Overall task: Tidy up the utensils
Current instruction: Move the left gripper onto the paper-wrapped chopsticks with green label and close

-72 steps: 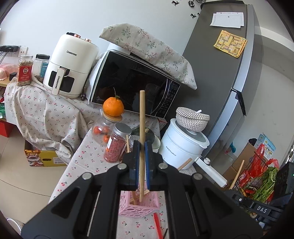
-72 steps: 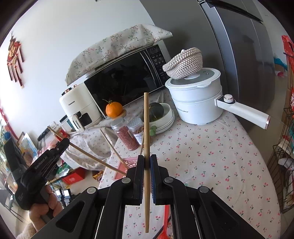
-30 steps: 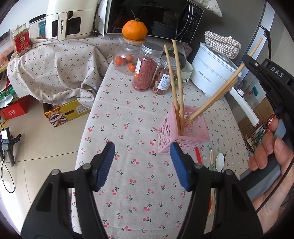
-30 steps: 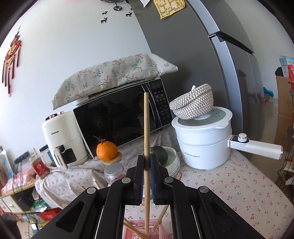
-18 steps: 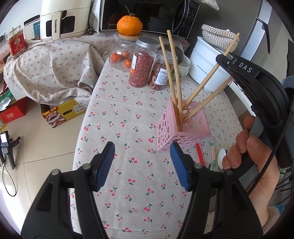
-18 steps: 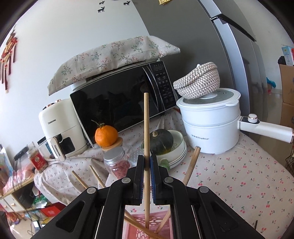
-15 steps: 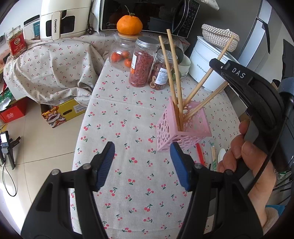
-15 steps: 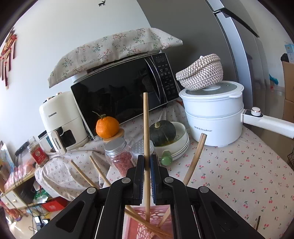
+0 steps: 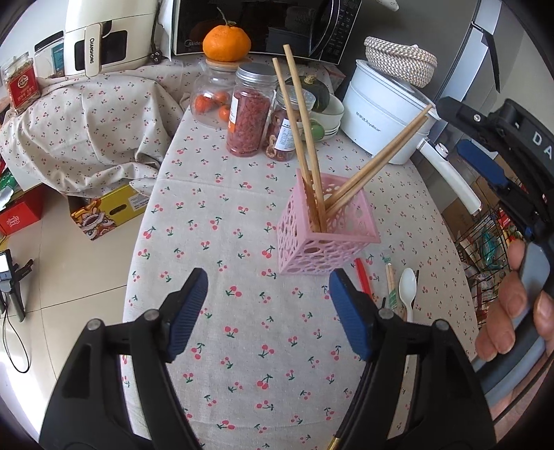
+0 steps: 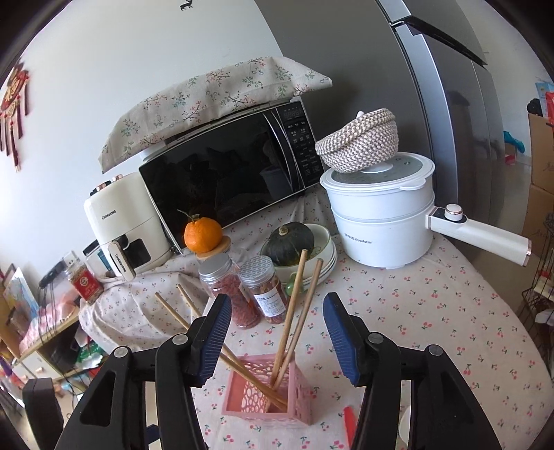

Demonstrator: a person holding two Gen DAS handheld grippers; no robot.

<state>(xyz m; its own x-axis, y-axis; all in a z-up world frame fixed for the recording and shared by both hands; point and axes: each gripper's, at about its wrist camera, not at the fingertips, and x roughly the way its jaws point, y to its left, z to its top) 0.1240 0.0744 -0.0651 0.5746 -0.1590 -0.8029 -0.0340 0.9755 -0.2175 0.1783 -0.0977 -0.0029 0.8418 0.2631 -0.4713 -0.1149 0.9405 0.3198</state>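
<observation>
Left wrist view
- The left claw (image 9: 268, 304) hangs over the counter (image 9: 242, 346) with its jaws wide apart and empty; they have just been opening further, probably to be ready for a piece lying flat.
- The pink holder (image 9: 327, 230) stands just beyond it, with four chopsticks (image 9: 301, 138) inside. They lean out in two pairs because the holder is wide and only its rim props them.
- To the right of the holder lie the loose pieces not yet sorted: a red stick (image 9: 363, 278), a wrapped chopstick pair (image 9: 391, 287) and a white spoon (image 9: 408, 285).
- The right claw (image 9: 481, 159) is up at the right edge, above the chopstick tips, gripped by a hand (image 9: 512, 311).
- Writing: "CHANGHONG" on the air fryer (image 9: 104, 38), "Midea" on the microwave (image 9: 263, 24), "Royalstar" on the white pot (image 9: 384, 114), and "DA" on the right tool's body.

Right wrist view
- The right claw (image 10: 275, 341) sits directly over the holder (image 10: 268, 398). Its jaws have just been opening and stand apart with nothing pressed between them; two chopsticks (image 10: 292, 311) rise through the gap, free, their lower ends in the holder.
- The red stick (image 10: 349, 424) shows on the counter (image 10: 432, 329) beside the holder.
- Readable here: "CHANGHONG" on the air fryer (image 10: 128, 221) and "Royalstar" on the pot (image 10: 381, 214). The jar labels are too small to read.
</observation>
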